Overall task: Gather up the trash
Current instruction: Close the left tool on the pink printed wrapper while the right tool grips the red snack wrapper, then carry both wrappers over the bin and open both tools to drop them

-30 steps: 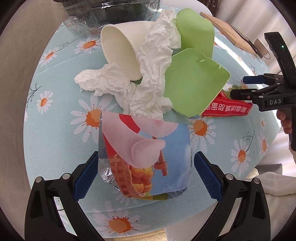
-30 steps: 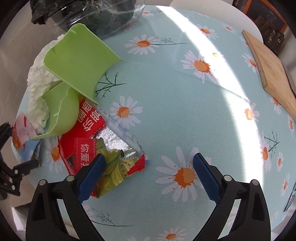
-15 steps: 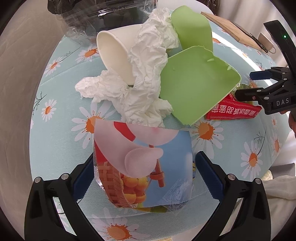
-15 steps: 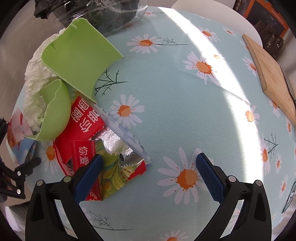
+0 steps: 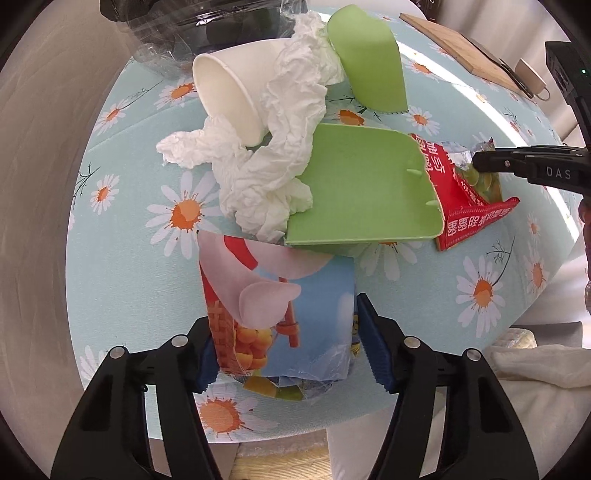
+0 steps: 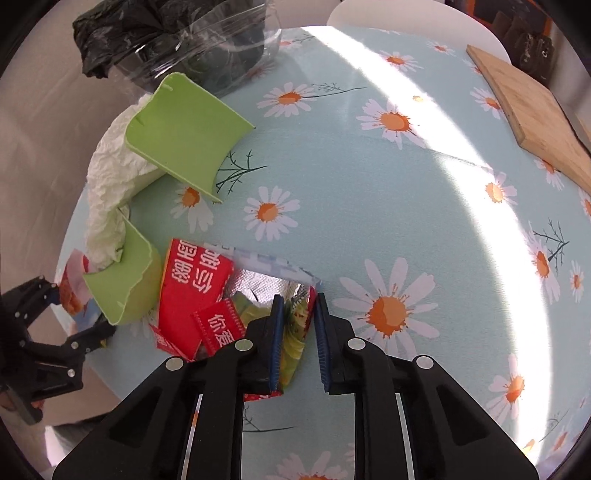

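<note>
My left gripper (image 5: 284, 343) is closed around a blue and pink snack bag (image 5: 280, 310) at the table's near edge; its blue pads press both sides. Behind the bag lie crumpled white tissue (image 5: 273, 162), a tipped white paper cup (image 5: 229, 92) and two green plastic pieces (image 5: 362, 188). My right gripper (image 6: 298, 332) is shut on the foil edge of a red and green snack wrapper (image 6: 199, 284); the wrapper also shows in the left wrist view (image 5: 465, 192), with the right gripper's tip (image 5: 491, 162) on it. Green pieces (image 6: 184, 136) and tissue (image 6: 110, 177) lie to the left of it.
A clear bin lined with a black bag (image 6: 177, 40) stands at the table's far edge and also shows in the left wrist view (image 5: 207, 26). A wooden board (image 6: 535, 114) lies at the far right. The table (image 6: 369, 184) has a light blue daisy cloth.
Both grippers went from wide open to closed. The left closed on the blue and pink bag. The right moved left and closed on the red wrapper, which has shifted and lifted slightly.
</note>
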A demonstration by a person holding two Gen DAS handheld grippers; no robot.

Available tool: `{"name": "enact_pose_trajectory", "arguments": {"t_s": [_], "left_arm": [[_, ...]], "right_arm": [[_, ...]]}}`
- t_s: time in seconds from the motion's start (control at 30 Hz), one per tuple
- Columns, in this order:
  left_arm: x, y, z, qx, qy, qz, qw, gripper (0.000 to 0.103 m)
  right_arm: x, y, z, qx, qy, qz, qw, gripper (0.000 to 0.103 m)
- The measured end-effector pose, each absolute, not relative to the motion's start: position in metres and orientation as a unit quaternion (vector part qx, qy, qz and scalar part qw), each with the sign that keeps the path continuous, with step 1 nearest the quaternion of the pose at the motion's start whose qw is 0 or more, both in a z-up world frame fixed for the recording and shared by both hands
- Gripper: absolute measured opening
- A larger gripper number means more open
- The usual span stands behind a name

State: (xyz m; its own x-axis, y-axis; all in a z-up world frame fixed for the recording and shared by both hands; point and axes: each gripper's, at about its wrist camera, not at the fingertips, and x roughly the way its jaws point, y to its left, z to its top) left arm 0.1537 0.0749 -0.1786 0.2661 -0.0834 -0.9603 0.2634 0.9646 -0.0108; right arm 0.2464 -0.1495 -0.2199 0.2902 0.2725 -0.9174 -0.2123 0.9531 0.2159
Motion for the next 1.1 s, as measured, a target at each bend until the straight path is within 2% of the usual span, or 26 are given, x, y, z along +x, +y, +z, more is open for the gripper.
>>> {"name": "enact_pose_trajectory", "arguments": {"t_s": [0.1, 0.23, 0.37, 0.77, 1.1], "left_arm": [[0.149, 0.085, -0.174, 0.064, 0.599, -0.098, 0.792, 0.064], [0.148, 0.103, -0.161, 0.033, 0.596, -0.085, 0.798, 0.063], [0.151, 0.117, -0.153, 0.053, 0.599, -0.063, 0.797, 0.063], [0.182, 0.181, -0.092, -0.005, 0.554, -0.017, 0.832, 0.064], [0.22, 0.209, -0.061, 0.005, 0.535, -0.017, 0.845, 0.064]], "right_arm": [[0.246, -0.169, -0.212, 0.059, 0.573, 0.158, 0.802, 0.009], [0.245, -0.201, -0.202, 0.151, 0.563, 0.172, 0.794, 0.008], [0.251, -0.222, -0.186, 0.152, 0.541, 0.16, 0.812, 0.008], [0.264, -0.266, -0.113, 0.188, 0.465, 0.138, 0.854, 0.008], [0.287, -0.266, -0.058, 0.148, 0.418, 0.123, 0.888, 0.008]]}}
